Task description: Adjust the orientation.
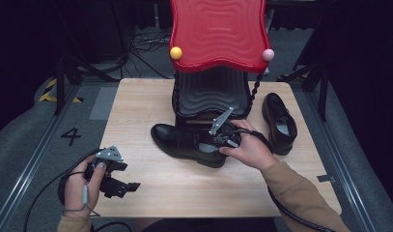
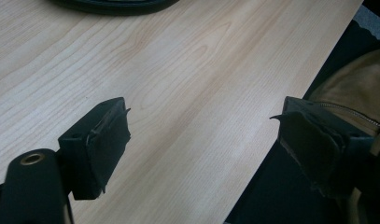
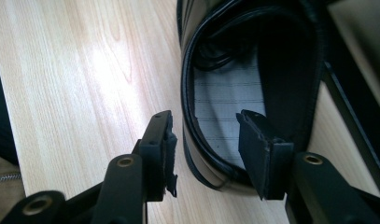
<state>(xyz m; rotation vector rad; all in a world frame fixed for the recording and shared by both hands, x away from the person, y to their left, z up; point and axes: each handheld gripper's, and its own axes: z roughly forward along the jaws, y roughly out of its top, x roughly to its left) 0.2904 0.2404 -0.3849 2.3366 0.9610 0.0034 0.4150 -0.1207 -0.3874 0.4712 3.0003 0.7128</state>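
Straddling shoe (image 3: 234, 112) rim: right claw (image 3: 204, 156), jaws apart.

Table (image 1: 150, 193) in centre of high view. Rack (image 1: 217, 63) at table's far edge, middle. First shoe (image 1: 187, 141) on table directly before rack, lying crosswise, toe to left, heel opening to right. Second shoe (image 1: 279, 123) on table right of rack, well apart from first, toe pointing away. Right gripper (image 1: 226, 138) at first shoe's heel opening; in right gripper view one jaw outside collar, other inside over insole. Left gripper (image 1: 118, 181) near table's front-left corner, well apart from both shoes, jaws over bare tabletop and front edge
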